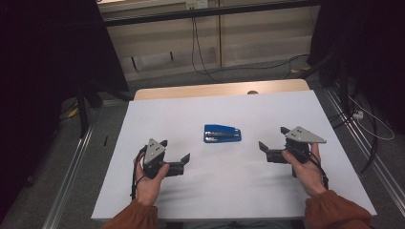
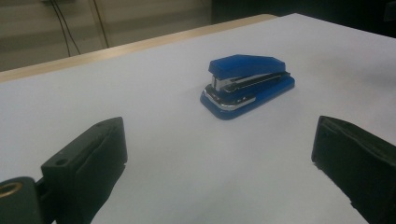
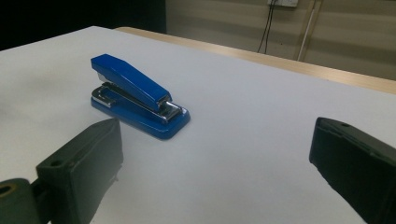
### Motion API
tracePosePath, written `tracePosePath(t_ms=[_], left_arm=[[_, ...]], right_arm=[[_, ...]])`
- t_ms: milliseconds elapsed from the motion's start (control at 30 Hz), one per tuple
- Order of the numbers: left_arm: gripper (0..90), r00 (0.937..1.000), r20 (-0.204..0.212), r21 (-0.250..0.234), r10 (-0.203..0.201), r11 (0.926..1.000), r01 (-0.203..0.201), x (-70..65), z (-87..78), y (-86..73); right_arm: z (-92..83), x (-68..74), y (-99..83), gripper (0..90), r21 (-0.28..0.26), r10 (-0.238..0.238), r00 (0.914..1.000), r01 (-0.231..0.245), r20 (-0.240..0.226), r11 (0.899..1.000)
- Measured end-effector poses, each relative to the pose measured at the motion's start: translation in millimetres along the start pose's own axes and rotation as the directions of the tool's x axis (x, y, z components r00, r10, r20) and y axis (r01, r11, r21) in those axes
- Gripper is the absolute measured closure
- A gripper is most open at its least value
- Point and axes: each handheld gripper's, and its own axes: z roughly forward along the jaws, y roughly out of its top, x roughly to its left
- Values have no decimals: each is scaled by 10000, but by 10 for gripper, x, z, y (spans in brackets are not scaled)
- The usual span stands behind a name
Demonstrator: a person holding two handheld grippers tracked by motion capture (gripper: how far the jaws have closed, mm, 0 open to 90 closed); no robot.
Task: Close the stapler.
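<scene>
A small blue stapler (image 1: 222, 133) with a silver metal insert lies flat on the white table top (image 1: 229, 105), near the middle. My left gripper (image 1: 174, 150) is held to its lower left, open, jaws aimed toward the stapler (image 2: 247, 86) with nothing between them. My right gripper (image 1: 273, 139) is held to its right, also open and empty, jaws pointing left at the stapler (image 3: 137, 95). Both grippers are apart from the stapler, about a hand's width away. A hand in a rust-coloured sleeve holds each one.
The white sheet covers a wooden table whose bare far edge (image 1: 191, 90) shows beyond it. Cables (image 1: 200, 57) run over the floor behind the table. Metal rails (image 1: 71, 162) flank the table at both sides.
</scene>
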Motion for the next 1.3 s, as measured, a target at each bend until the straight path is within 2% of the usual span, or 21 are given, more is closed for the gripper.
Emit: tracePosePath(t_ms=[100,267,400,467,600,733,1000,1100,1200,1300], left_arm=[[36,10000,-41,-72,-24,10000,23,9,-66,-21],[33,9988,-458,-145,-166,9998,160,38,-175,-68],[32,9990,-416,-197,-174,9997,166,53,-243,-120],[32,9984,-531,-159,-168,9997,160,48,-277,-132],[32,9977,-589,-221,-348,9992,336,47,-329,-142],[32,9977,-620,-98,-277,9996,271,66,-367,-162],[32,9958,-806,-94,-425,9991,419,57,-449,-205],[32,9969,-752,62,-226,9997,231,76,-462,-223],[32,9953,-871,24,-415,9991,418,83,-489,-241],[32,9947,-940,200,-417,9988,438,74,-520,-264]], right_arm=[[-51,3,-12,28,-74,20,10000,-20,34,10000],[-166,-12,-39,27,-135,239,9991,-235,345,9996],[-256,-16,-92,15,-131,273,9985,-267,473,9996],[-291,-9,-118,15,-140,307,9982,-300,508,9995],[-359,2,-143,14,-222,426,9968,-412,669,9989],[-434,-9,-157,11,-251,501,9949,-481,873,9985],[-597,-34,-263,3,-274,727,9905,-699,1169,9972],[-644,-20,-284,3,-253,725,9900,-700,1207,9972],[-696,-29,-301,0,-344,706,9885,-665,1341,9972],[-732,-27,-343,0,-268,746,9873,-715,1404,9971]])
